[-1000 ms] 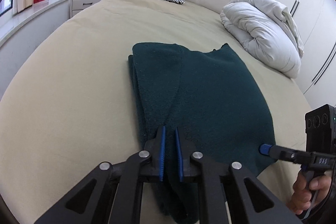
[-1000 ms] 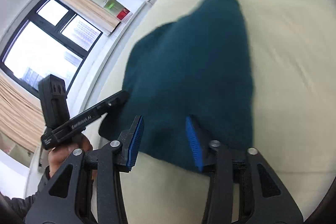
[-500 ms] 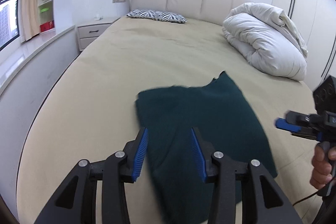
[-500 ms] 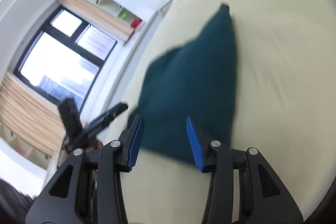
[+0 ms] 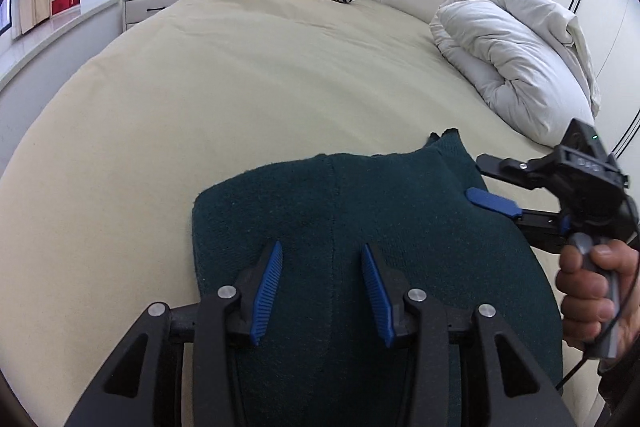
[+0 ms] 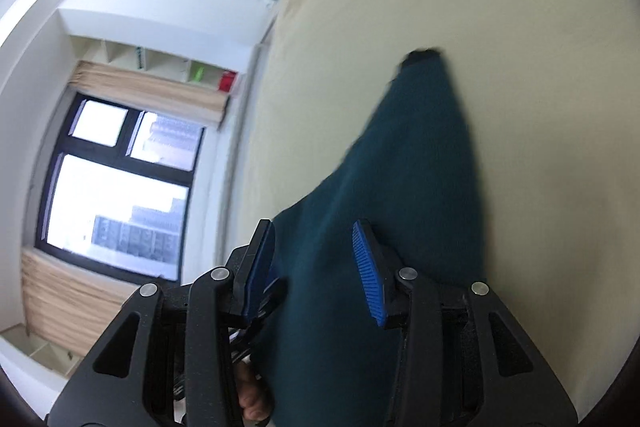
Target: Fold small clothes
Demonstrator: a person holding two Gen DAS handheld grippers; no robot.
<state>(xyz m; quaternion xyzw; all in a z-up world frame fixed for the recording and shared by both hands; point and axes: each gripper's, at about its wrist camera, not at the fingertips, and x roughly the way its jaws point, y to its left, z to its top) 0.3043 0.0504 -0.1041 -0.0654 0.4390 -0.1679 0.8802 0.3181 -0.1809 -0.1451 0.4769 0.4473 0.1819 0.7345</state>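
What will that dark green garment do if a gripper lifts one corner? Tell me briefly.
The dark green garment would probably droop and unfold: it lies limp in soft folded layers on the bed. Its fuzzy knit surface suggests the pads should hold it without slipping. It looks thick, so perhaps slightly heavy for small clothing.

In front of me the dark teal knit garment [image 5: 360, 227] lies folded flat on the beige bed [image 5: 240, 87], a seam running up its middle and one small corner poking out at the far edge.
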